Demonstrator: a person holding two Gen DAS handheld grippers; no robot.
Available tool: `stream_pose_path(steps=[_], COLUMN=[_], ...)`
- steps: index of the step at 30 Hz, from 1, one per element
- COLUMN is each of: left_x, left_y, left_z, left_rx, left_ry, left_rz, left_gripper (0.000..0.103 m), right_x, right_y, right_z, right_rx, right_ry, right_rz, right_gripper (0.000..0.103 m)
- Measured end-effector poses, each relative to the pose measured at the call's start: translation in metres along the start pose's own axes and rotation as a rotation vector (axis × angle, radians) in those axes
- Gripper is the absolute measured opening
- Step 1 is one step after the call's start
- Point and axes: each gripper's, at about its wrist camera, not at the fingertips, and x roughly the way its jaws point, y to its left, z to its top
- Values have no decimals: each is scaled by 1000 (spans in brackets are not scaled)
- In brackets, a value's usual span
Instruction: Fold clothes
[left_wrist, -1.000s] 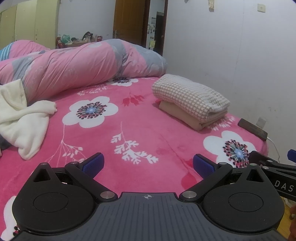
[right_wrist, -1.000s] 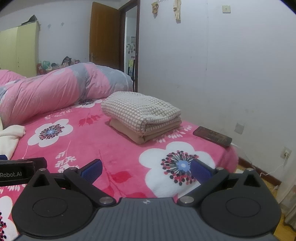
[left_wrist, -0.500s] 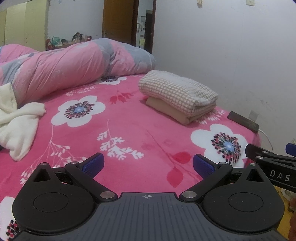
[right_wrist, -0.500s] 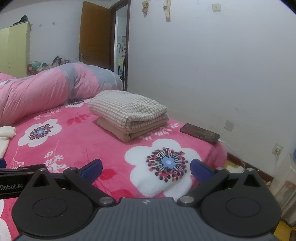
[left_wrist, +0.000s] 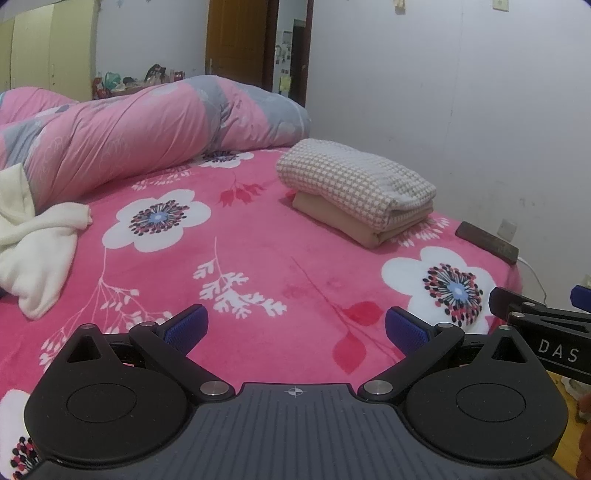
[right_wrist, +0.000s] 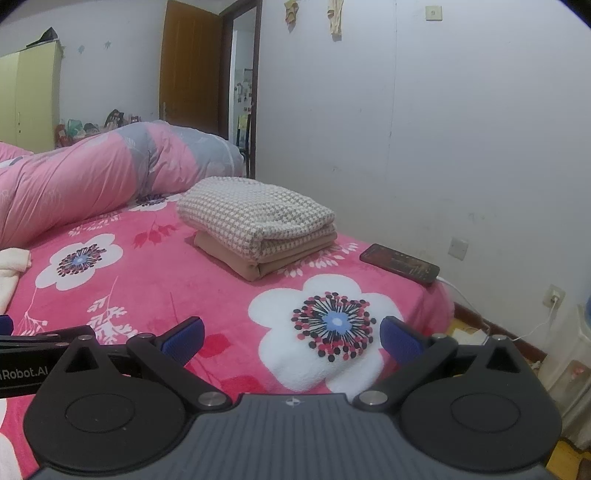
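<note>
Pink flowered bed (left_wrist: 258, 258) fills both views, a rolled quilt (left_wrist: 147, 125) along its far edge. At the left edge lies the white garment (left_wrist: 33, 251), crumpled and unfolded, spilling toward the near left corner; its far part is cut off by the frame, so its long axis is hard to call, though it seems to run from far to near. The left gripper (left_wrist: 295, 328) hovers low over the near edge with its blue fingers spread wide and nothing between them; the garment lies to its left and slightly ahead, so this gripper is the nearer. Toward the right edge sits a folded stack (left_wrist: 354, 192), checked cloth on tan, with a phone (right_wrist: 399, 263) just beyond it at the right corner. The right gripper (right_wrist: 291, 338) is likewise wide open and empty, facing the stack, the garment well off to its left. Compared with a second ago, both views sit a little further back, and the stack looks smaller in the right view.
</note>
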Motion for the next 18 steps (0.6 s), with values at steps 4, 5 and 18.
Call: stream_pose_path(steps=[4,5,18], left_x=[0,0,-1], left_y=[1,1,3], left_z=[-1,-1,0], left_rx=[0,-1,-3], left_ry=[1,0,-5], left_rz=[2,2,6], left_gripper=[103,103,103], right_x=[0,0,1], right_y=[1,1,3], right_z=[-1,-1,0], right_rx=[-2,-3,-10], right_ry=[1,2,1], right_rz=[0,-1,3], right_gripper=[103,103,103])
